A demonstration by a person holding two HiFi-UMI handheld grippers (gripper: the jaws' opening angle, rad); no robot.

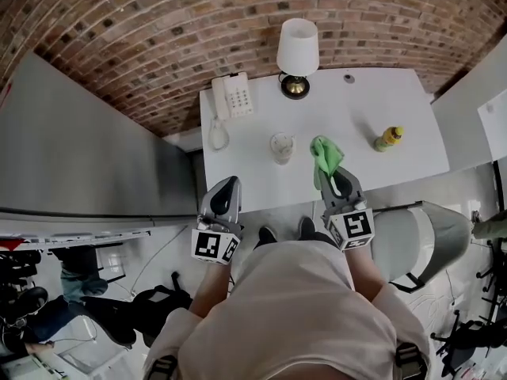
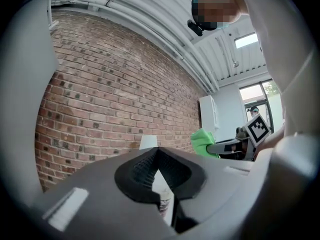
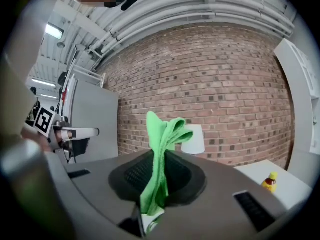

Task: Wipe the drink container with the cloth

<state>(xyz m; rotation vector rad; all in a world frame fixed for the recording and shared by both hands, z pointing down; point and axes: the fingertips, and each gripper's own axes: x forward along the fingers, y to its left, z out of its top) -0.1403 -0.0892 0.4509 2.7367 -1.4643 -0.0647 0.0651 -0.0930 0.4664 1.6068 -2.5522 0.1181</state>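
Note:
A clear plastic drink cup (image 1: 281, 146) stands in the middle of the white table (image 1: 356, 109). A small yellow bottle (image 1: 388, 138) stands to its right. My right gripper (image 1: 337, 176) is at the table's near edge, just right of the cup, shut on a green cloth (image 1: 325, 157) that sticks up from its jaws. In the right gripper view the cloth (image 3: 162, 154) fills the gap between the pads. My left gripper (image 1: 227, 184) hovers off the near left edge of the table with its jaws together and nothing held. Part of the cup (image 2: 164, 200) shows below its jaws.
A white lamp (image 1: 297, 54) and a white telephone (image 1: 234, 96) stand at the back of the table, against a brick wall. A grey cabinet (image 1: 79, 149) stands to the left. A grey chair (image 1: 428, 236) is at my right.

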